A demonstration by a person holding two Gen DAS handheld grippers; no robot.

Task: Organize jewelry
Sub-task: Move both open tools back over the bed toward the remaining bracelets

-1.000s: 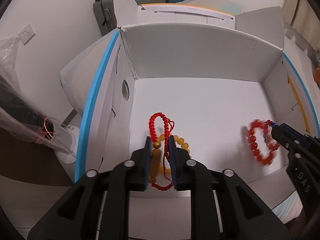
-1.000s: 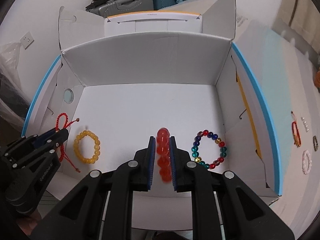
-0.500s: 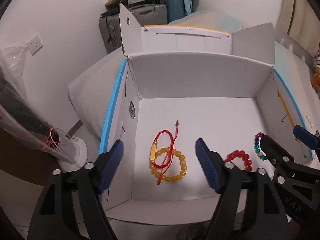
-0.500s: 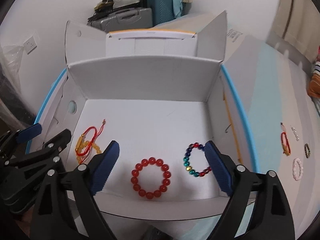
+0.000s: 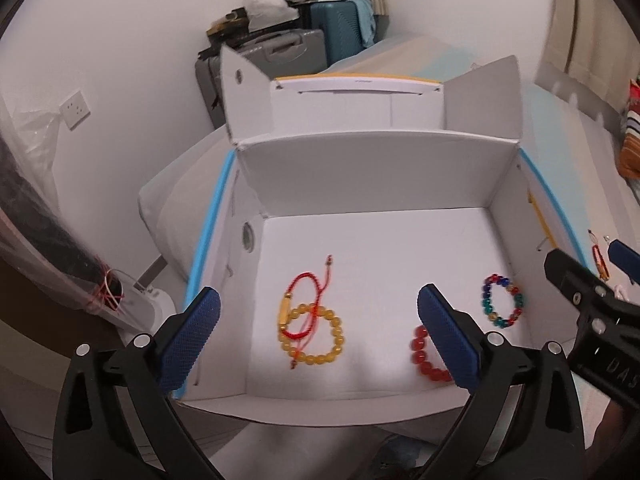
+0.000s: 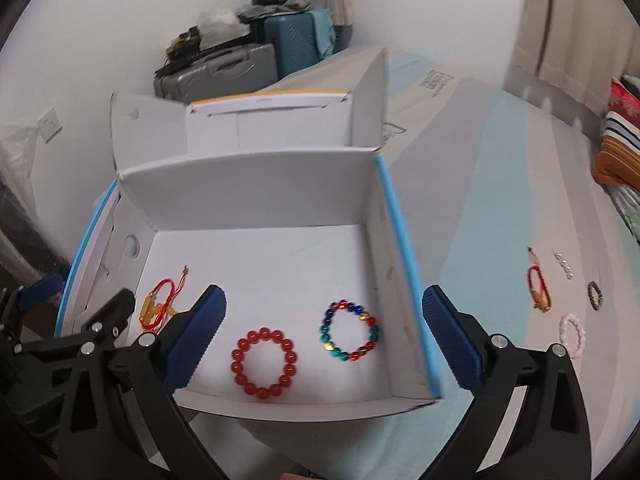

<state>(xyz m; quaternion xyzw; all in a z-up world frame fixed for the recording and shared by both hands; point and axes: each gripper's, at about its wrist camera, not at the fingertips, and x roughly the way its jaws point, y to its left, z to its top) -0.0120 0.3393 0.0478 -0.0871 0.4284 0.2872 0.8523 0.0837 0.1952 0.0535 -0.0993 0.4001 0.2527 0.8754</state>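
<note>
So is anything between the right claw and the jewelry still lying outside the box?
Nothing visible lies on the bedcover between the right claw and the loose pieces, such as the pink bead bracelet and the red cord bracelet. The claw hangs open and empty over the box's right wall.

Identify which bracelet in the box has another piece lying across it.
The yellow bead bracelet: the red cord bracelet crosses it, while the others lie alone.

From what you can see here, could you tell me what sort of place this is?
Probably a bedroom: a box sits on a bed with a sheet, suitcases are stacked in the corner, and a curtain hangs at the right.
</note>
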